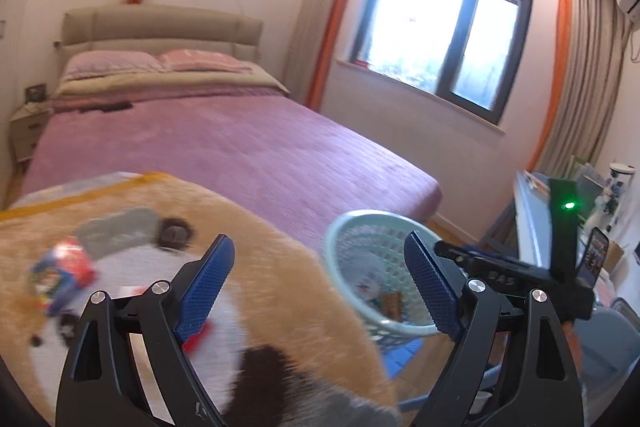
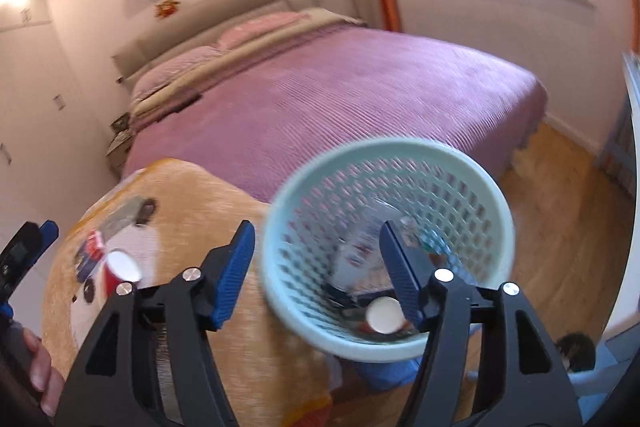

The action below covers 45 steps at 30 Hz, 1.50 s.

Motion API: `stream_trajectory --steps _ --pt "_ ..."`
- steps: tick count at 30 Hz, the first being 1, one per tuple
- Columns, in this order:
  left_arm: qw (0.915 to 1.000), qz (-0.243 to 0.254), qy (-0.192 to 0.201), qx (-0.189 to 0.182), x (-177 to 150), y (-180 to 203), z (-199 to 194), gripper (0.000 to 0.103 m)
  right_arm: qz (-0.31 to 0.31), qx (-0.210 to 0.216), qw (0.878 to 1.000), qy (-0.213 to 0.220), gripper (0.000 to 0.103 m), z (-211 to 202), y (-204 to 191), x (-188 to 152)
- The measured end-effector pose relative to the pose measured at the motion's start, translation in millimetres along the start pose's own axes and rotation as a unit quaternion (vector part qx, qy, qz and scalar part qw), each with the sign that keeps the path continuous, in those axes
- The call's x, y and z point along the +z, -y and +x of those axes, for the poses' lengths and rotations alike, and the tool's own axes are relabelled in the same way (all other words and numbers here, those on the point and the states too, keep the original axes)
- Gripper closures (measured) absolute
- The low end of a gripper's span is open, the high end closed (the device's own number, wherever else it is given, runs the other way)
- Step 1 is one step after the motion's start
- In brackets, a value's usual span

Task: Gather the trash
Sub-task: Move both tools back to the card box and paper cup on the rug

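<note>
A pale green mesh basket (image 2: 400, 147) stands beside the orange plush blanket (image 2: 192, 195). It holds a white-topped cup (image 2: 384, 315) and crumpled wrappers (image 2: 356, 255). My right gripper (image 2: 316, 233) hovers open above the basket's near rim, with nothing between its pads. On the blanket lie a red cup (image 2: 118, 267) and a blue-and-red wrapper (image 2: 90, 251). In the left wrist view my left gripper (image 1: 320, 247) is open and empty, over the blanket's edge, with the basket (image 1: 348, 223) just ahead to the right. The wrapper (image 1: 64, 267) lies blurred at the left.
A bed with a purple cover (image 1: 240, 147) fills the room behind the blanket. A window (image 1: 448, 35) and curtains lie beyond it, a nightstand (image 1: 28, 131) at the far left. Wooden floor (image 2: 560, 219) shows right of the basket. A desk with clutter (image 1: 532, 211) stands at the right.
</note>
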State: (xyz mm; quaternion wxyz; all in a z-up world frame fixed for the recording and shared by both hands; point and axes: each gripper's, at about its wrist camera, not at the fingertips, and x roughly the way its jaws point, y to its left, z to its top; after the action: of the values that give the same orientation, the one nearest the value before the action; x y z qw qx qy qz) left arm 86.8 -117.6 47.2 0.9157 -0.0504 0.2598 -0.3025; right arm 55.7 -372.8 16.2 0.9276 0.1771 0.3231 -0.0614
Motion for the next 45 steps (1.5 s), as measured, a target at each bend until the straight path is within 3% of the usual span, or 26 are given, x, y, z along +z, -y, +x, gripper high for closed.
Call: stream_trajectory --steps 5,9,12,15,17,22,29,32,35,39,42,45 --pt "0.9978 -0.015 0.019 0.061 6 -51 -35 0.016 -0.045 0.046 0.998 -0.002 0.033 -2 -56 -8" --pt "0.9933 -0.039 0.011 0.108 5 -104 -49 0.014 -0.088 0.075 0.993 -0.018 0.032 8 -102 -23" --pt "0.9897 -0.049 -0.016 0.134 -1 -143 -47 0.008 -0.117 0.093 0.988 -0.034 0.032 21 -139 -38" --pt "0.9875 -0.011 -0.067 0.142 -16 -170 -33 0.007 -0.153 0.094 0.982 -0.051 0.03 35 -175 -57" --pt "0.9818 0.007 -0.087 0.169 -23 -184 -26 0.007 -0.168 0.103 0.978 -0.064 0.026 45 -191 -66" --pt "0.9765 0.005 -0.121 0.178 -34 -210 -9 0.007 -0.181 0.109 0.972 -0.1 0.024 68 -216 -85" --pt "0.969 0.021 -0.166 0.182 -30 -219 28 0.01 -0.198 0.094 0.964 -0.149 0.022 92 -224 -101" --pt "0.9659 0.022 -0.182 0.183 -33 -217 34 0.023 -0.192 0.086 0.967 -0.143 0.022 90 -217 -98" --pt "0.9651 0.037 -0.179 0.188 -36 -208 30 0.028 -0.174 0.074 0.973 -0.135 0.022 88 -202 -92" --pt "0.9661 0.025 -0.177 0.186 -38 -197 18 0.031 -0.135 0.09 0.977 -0.136 0.022 86 -173 -80" --pt "0.9703 0.003 -0.168 0.174 -38 -190 8 0.032 -0.108 0.061 0.986 -0.112 0.022 83 -153 -68" --pt "0.9705 -0.029 -0.16 0.178 -40 -185 -1 0.033 -0.065 0.068 0.991 -0.099 0.022 78 -134 -56"
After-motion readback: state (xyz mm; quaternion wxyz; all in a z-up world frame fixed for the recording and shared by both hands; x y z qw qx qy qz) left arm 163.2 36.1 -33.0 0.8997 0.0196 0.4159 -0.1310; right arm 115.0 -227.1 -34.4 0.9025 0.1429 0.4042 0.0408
